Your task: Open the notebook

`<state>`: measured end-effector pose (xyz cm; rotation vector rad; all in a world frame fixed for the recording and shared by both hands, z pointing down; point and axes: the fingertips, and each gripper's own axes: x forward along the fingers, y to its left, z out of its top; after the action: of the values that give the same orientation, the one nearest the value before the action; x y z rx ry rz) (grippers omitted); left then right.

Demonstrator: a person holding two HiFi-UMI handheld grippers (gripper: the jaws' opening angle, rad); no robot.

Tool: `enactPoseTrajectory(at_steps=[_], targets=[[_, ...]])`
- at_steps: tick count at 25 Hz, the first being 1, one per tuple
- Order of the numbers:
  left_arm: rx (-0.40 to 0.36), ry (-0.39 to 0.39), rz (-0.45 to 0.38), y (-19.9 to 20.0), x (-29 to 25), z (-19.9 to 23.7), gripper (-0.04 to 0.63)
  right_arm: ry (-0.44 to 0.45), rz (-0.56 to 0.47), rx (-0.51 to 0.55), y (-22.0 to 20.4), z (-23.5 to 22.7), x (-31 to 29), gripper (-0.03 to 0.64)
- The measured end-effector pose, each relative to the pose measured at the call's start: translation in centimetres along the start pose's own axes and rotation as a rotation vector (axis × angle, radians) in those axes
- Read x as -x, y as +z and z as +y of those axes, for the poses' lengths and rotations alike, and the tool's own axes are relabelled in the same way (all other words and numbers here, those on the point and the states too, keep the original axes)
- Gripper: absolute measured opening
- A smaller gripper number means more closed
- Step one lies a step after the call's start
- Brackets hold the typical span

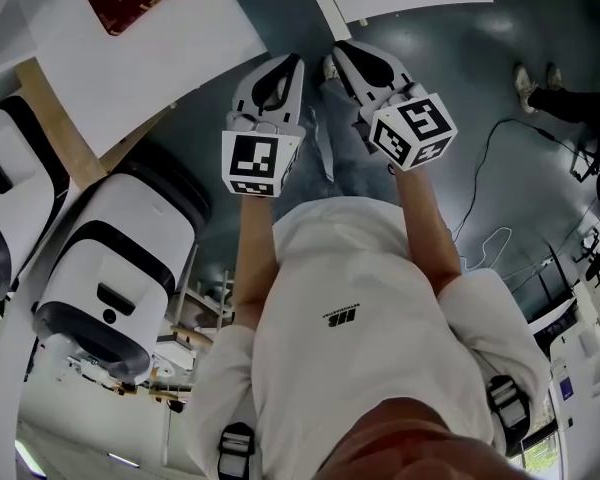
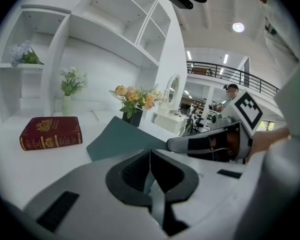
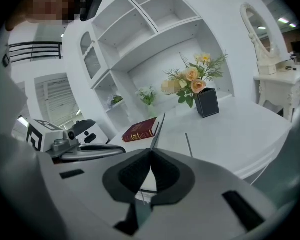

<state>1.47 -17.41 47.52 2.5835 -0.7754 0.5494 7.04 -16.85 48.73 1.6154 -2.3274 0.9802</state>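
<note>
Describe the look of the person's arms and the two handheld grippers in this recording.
The left gripper and right gripper both have smooth white shells with black trim, narrowing toward the tips. Each carries a white cube printed with black square markers. Their fingers are lined with dark grey pads. The person wears a white short-sleeved T-shirt with a small black logo on the chest.

Little can be read in this room. A small black logo (image 1: 342,318) sits on the chest of the person's white shirt (image 1: 380,378), its lettering too small to make out. The dark red book (image 2: 51,132) lying on the white table (image 2: 15,159) bears a gold crest and gold bands on cover and spine, none legible. The marker cube (image 1: 260,163) of the left gripper (image 1: 290,63) and that of the right gripper (image 1: 342,53) show black-and-white square codes, no words.
</note>
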Motion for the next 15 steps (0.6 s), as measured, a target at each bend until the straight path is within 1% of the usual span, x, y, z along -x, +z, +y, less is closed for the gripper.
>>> enactPoseTrajectory(at_steps=[15], targets=[[0.021, 0.058, -0.028, 0.0, 3.1, 1.5, 0.0, 0.08, -0.004, 0.07, 1.1, 4.6, -0.6, 0.002]])
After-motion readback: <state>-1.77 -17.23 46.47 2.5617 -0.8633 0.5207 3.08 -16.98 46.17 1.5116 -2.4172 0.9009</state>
